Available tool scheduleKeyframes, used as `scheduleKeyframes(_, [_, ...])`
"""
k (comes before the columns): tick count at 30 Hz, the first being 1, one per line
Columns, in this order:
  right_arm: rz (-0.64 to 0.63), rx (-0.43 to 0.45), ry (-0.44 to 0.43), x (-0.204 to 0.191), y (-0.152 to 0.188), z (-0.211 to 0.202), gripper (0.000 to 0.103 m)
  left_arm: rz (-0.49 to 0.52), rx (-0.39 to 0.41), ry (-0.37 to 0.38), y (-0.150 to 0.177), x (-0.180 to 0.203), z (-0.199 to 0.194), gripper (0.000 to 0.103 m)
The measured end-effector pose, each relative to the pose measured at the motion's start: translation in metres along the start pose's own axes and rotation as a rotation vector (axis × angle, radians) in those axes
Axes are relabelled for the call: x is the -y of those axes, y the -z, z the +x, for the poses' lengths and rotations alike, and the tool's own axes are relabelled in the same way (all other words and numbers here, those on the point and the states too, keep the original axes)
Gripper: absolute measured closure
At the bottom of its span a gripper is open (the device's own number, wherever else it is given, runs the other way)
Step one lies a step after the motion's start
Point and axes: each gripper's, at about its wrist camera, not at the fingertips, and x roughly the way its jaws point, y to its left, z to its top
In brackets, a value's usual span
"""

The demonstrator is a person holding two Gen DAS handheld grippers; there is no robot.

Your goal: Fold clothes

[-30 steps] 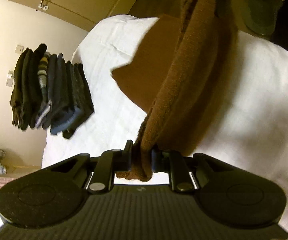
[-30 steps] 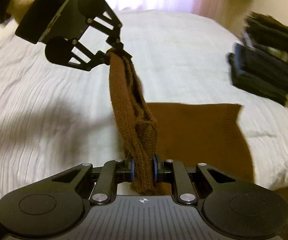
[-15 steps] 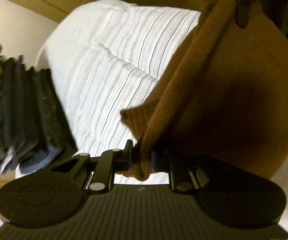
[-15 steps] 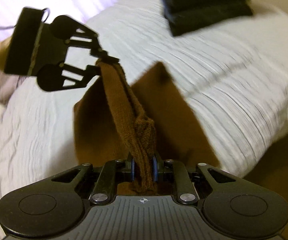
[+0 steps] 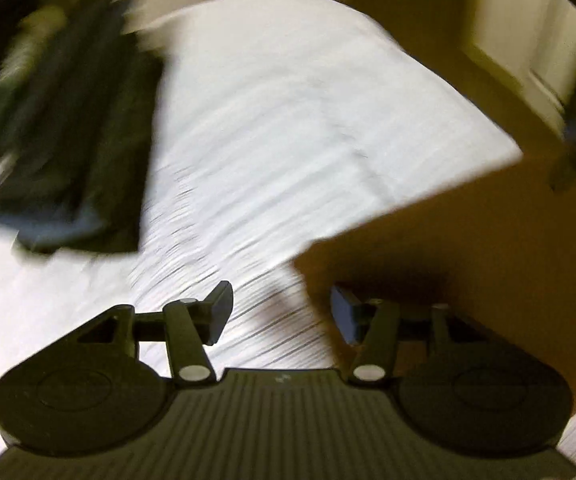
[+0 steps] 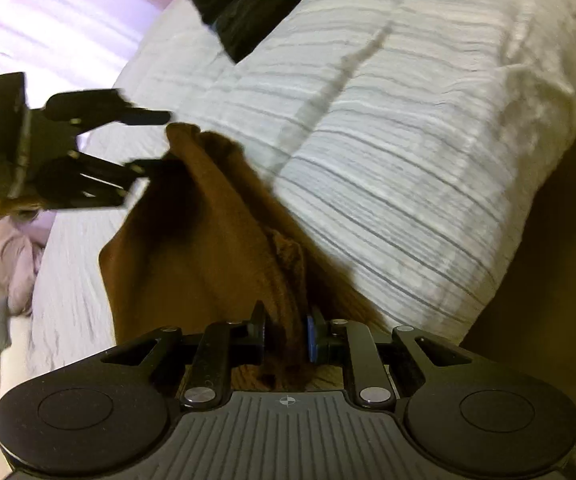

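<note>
A brown knit garment (image 6: pixel 192 240) lies on the white striped bed (image 6: pixel 388 160), its far corner still bunched up. In the left wrist view the garment (image 5: pixel 468 248) lies flat at the right. My left gripper (image 5: pixel 282 312) is open and empty just above the garment's edge; it also shows in the right wrist view (image 6: pixel 160 140), open beside the raised corner. My right gripper (image 6: pixel 286 332) has its jaws slightly parted around a fold of the brown garment.
A stack of dark folded clothes (image 5: pixel 68 128) sits on the bed to the left, also at the top of the right wrist view (image 6: pixel 240 8). The bed's edge (image 6: pixel 520 240) drops off at the right. A pinkish cloth (image 6: pixel 16 264) lies at the far left.
My left gripper opened and let go of the brown garment, which dropped onto the bed. My right gripper's jaws loosened on the fold. Both views swung fast and are blurred.
</note>
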Motion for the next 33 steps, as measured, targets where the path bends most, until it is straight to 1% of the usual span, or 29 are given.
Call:
scheduleKeyframes(1, [0.010,0.015,0.018,-0.001,0.002,-0.004,0.083,-0.067,0.006,-0.010,0.005,-0.009,-0.007,0.053])
scheduleKeyframes(2, [0.021,0.034,0.039,-0.002,0.005,-0.009,0.059,-0.127,0.010,-0.010,0.010,-0.015,-0.013,0.053])
scheduleKeyframes(4, [0.040,0.084,0.096,-0.004,0.011,-0.021,0.031,-0.244,0.024,0.016,0.019,-0.021,-0.022,0.053])
scheduleKeyframes(6, [0.044,0.136,0.147,-0.009,0.016,-0.034,0.031,-0.307,0.026,0.076,0.024,-0.015,-0.020,0.055])
scheduleKeyframes(8, [-0.021,0.214,0.176,-0.026,0.021,-0.046,0.032,-0.371,0.028,0.135,0.028,-0.009,-0.018,0.057])
scheduleKeyframes(9, [-0.071,0.242,0.167,-0.036,0.022,-0.048,0.032,-0.397,0.026,0.165,0.031,-0.005,-0.017,0.057])
scheduleKeyframes(10, [-0.119,0.254,0.138,-0.046,0.022,-0.049,0.032,-0.411,0.018,0.195,0.034,0.000,-0.015,0.057])
scheduleKeyframes(11, [-0.160,0.250,0.091,-0.055,0.022,-0.047,0.032,-0.429,0.010,0.225,0.038,0.005,-0.014,0.057])
scheduleKeyframes(13, [-0.202,0.201,-0.003,-0.066,0.020,-0.036,0.032,-0.492,0.000,0.282,0.053,0.008,-0.015,0.054])
scheduleKeyframes(14, [-0.211,0.168,-0.046,-0.070,0.019,-0.027,0.032,-0.525,-0.010,0.292,0.061,0.008,-0.013,0.053])
scheduleKeyframes(15, [-0.216,0.132,-0.076,-0.071,0.018,-0.017,0.032,-0.558,-0.024,0.287,0.068,0.008,-0.010,0.053])
scheduleKeyframes(16, [-0.218,0.106,-0.075,-0.069,0.018,-0.008,0.032,-0.584,-0.039,0.270,0.075,0.007,-0.005,0.053])
scheduleKeyframes(17, [-0.220,0.086,-0.062,-0.067,0.017,0.002,0.032,-0.609,-0.054,0.252,0.082,0.006,0.000,0.056])
scheduleKeyframes(18, [-0.221,0.066,-0.049,-0.064,0.017,0.012,0.032,-0.634,-0.069,0.234,0.088,0.005,0.005,0.063])
scheduleKeyframes(20, [-0.193,0.043,0.009,-0.055,0.013,0.027,0.032,-0.684,-0.094,0.203,0.101,0.003,0.013,0.064])
scheduleKeyframes(22, [-0.187,0.031,0.033,-0.054,0.008,0.031,0.032,-0.724,-0.086,0.198,0.105,0.003,0.012,0.064])
scheduleKeyframes(24, [-0.243,0.036,0.036,-0.067,0.003,0.026,0.032,-0.727,-0.069,0.188,0.105,0.005,0.002,0.064])
scheduleKeyframes(26, [-0.319,0.042,0.005,-0.084,-0.004,0.023,0.032,-0.725,-0.049,0.176,0.108,0.010,-0.009,0.065])
scheduleKeyframes(29, [-0.424,0.041,-0.069,-0.108,-0.018,0.032,0.032,-0.723,-0.017,0.155,0.113,0.019,-0.027,0.066])
scheduleKeyframes(31, [-0.443,0.038,-0.124,-0.119,-0.033,0.046,0.032,-0.723,0.003,0.139,0.118,0.027,-0.035,0.066])
scheduleKeyframes(32, [-0.444,0.038,-0.149,-0.123,-0.040,0.056,0.033,-0.729,0.011,0.134,0.122,0.030,-0.036,0.066])
scheduleKeyframes(33, [-0.439,0.036,-0.176,-0.125,-0.049,0.066,0.036,-0.740,0.016,0.125,0.125,0.033,-0.036,0.064])
